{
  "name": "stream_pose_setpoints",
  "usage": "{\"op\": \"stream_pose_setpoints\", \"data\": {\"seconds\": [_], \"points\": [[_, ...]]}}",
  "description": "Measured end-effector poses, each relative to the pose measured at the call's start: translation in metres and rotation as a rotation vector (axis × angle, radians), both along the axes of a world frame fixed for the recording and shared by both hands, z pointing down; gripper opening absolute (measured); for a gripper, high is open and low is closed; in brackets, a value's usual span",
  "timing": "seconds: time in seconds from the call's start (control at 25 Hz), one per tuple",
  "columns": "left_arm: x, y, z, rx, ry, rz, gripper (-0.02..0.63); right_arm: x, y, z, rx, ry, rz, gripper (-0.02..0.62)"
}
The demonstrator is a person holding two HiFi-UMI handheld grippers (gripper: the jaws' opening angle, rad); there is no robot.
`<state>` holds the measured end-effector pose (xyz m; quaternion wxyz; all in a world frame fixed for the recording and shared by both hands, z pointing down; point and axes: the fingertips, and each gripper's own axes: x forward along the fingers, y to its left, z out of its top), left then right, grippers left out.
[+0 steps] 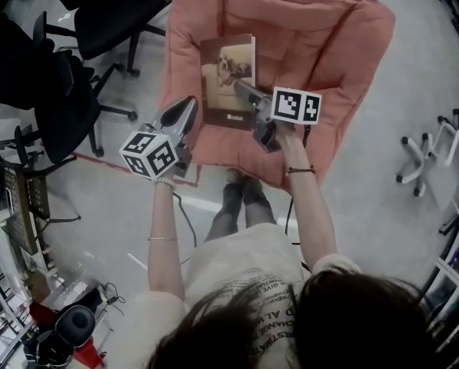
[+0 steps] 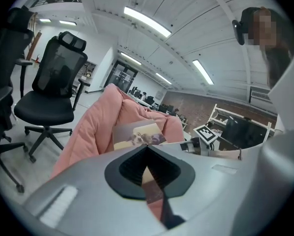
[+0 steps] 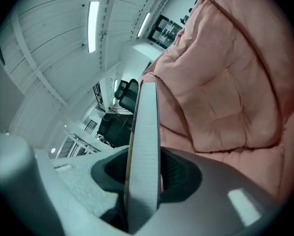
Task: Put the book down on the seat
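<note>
A brown book (image 1: pixel 227 79) with a dog picture on its cover hangs just above the pink padded seat (image 1: pixel 314 44). My right gripper (image 1: pixel 242 91) is shut on the book's right edge. In the right gripper view the book's page edge (image 3: pixel 144 132) stands upright between the jaws (image 3: pixel 144 178), with the seat (image 3: pixel 225 82) to its right. My left gripper (image 1: pixel 184 108) is shut on nothing and hovers at the seat's front left corner, left of the book. The left gripper view shows the book (image 2: pixel 137 134) against the seat (image 2: pixel 95 127) beyond its jaws (image 2: pixel 147 146).
Black office chairs (image 1: pixel 98 14) stand on the floor left of the seat, one of them in the left gripper view (image 2: pixel 55 87). A white chair base (image 1: pixel 429 156) lies at the right. The person's feet (image 1: pixel 241 194) are at the seat's front edge.
</note>
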<state>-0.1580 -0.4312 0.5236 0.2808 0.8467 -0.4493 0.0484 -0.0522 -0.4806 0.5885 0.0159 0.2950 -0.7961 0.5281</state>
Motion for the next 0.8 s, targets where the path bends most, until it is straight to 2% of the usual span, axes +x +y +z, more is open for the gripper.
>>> {"op": "stream_pose_setpoints", "data": {"seconds": [0.2, 0.8], "points": [[0.000, -0.001, 0.035, -0.085, -0.017, 0.015, -0.003, -0.003, -0.001, 0.042, -0.061, 0.028, 0.006, 0.149], [0.003, -0.009, 0.116, -0.229, -0.024, 0.006, -0.003, -0.005, -0.014, 0.151, -0.177, 0.132, -0.011, 0.149]]}}
